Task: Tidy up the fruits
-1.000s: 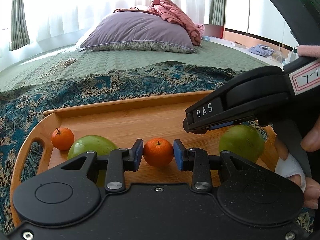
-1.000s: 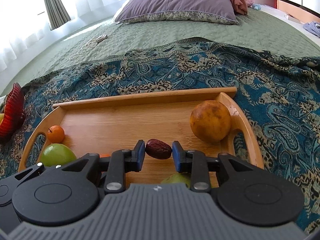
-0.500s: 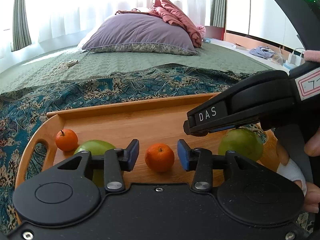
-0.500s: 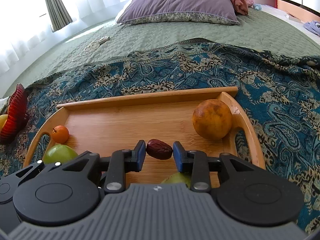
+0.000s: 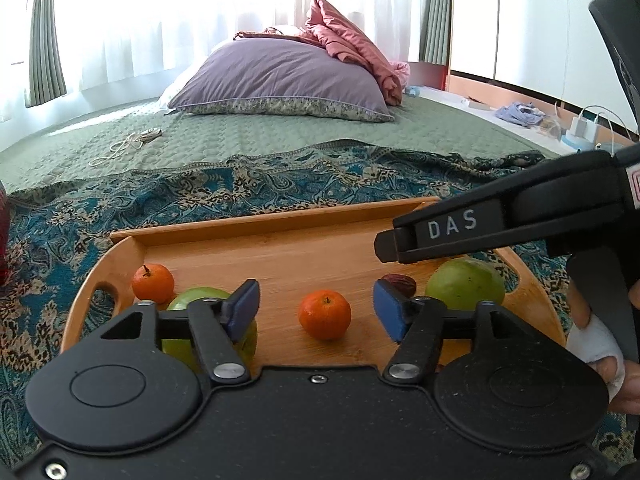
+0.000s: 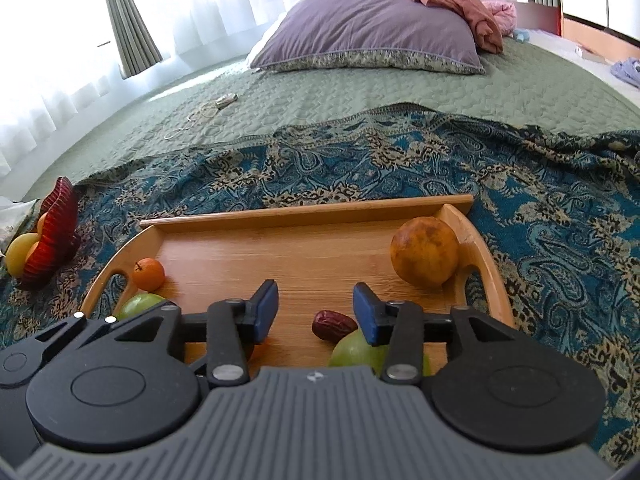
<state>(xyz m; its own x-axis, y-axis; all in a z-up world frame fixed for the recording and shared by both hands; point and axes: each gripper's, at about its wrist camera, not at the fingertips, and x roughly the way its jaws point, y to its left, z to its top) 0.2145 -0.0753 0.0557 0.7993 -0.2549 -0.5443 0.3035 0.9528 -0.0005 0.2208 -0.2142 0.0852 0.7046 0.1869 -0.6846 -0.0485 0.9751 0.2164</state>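
The wooden tray (image 6: 304, 213) sits on a patterned blue throw (image 6: 540, 200) spread across the bed, with the tray's low back rail and curved, handled ends hemming the fruit in. Its middle and back are bare wood, leaving room to move there.

The left tongs (image 5: 316, 306) are opening, pads clear on both sides of a small mandarin (image 5: 325, 314) that rests on the tray between them. The right tongs (image 6: 316, 310) are opening too; a dark red date (image 6: 334, 325) lies on the tray between the pads, nearer the right one, and no pad presses it.

At the left end of the tray a second mandarin (image 6: 148, 273) sits just beside a green fruit (image 5: 208, 326). Another green fruit (image 5: 464, 285) lies at the near right, touching the date. A large brownish-orange fruit (image 6: 425, 252) rests against the right end wall.

Off the tray, to the left on the throw, a red bowl (image 6: 50, 236) holds yellow and orange fruit. A purple pillow (image 5: 280, 80) lies well beyond.
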